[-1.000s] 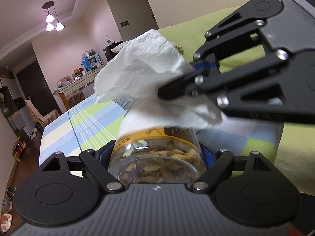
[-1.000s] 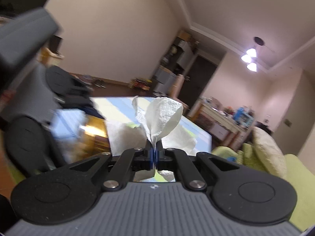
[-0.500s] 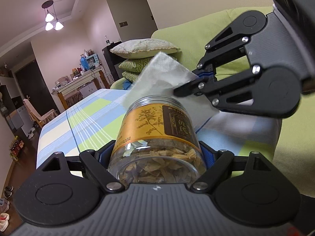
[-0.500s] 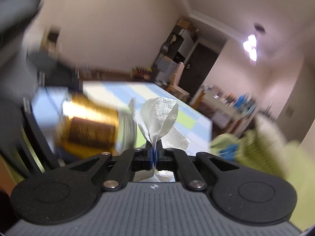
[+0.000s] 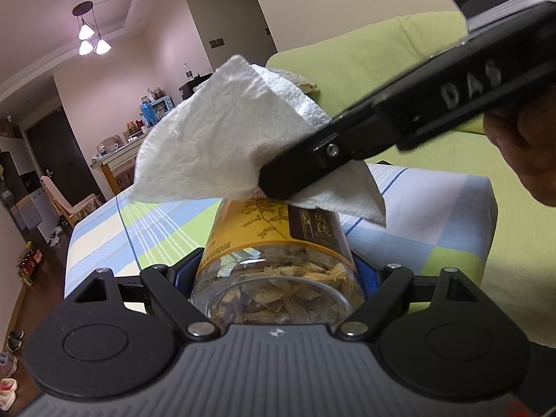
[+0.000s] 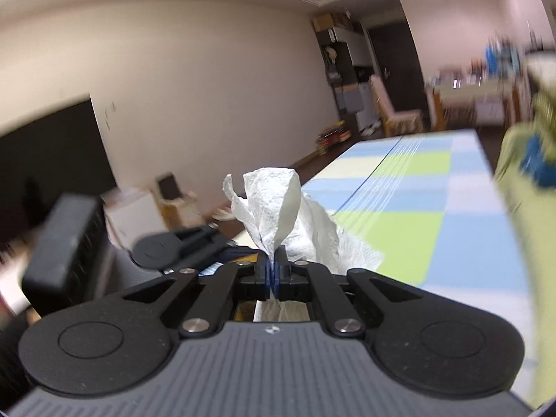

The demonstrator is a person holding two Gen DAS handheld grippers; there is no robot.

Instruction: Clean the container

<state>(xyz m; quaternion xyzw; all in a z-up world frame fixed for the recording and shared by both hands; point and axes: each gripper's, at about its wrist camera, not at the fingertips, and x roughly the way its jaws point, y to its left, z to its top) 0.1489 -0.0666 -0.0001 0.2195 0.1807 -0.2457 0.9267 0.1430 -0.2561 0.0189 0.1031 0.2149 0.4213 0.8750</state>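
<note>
My left gripper point(image 5: 278, 271) is shut on a clear plastic jar point(image 5: 278, 264) with a yellow label and dried pieces inside, held lying along the fingers. My right gripper point(image 6: 272, 271) is shut on a white paper towel point(image 6: 278, 208). In the left wrist view the right gripper point(image 5: 274, 184) comes in from the right and presses the paper towel point(image 5: 222, 146) over the jar's far end. The jar's top is hidden under the towel. In the right wrist view the left gripper point(image 6: 180, 246) shows blurred at lower left.
A table with a blue, green and white checked cloth point(image 5: 139, 229) lies below the jar. A green sofa point(image 5: 382, 69) stands to the right. A chair point(image 5: 69, 201) and a cluttered sideboard point(image 5: 118, 149) are far back.
The right gripper swung off the jar's end to its right side, then came back over the end with the towel. The jar has stayed in the left gripper.
</note>
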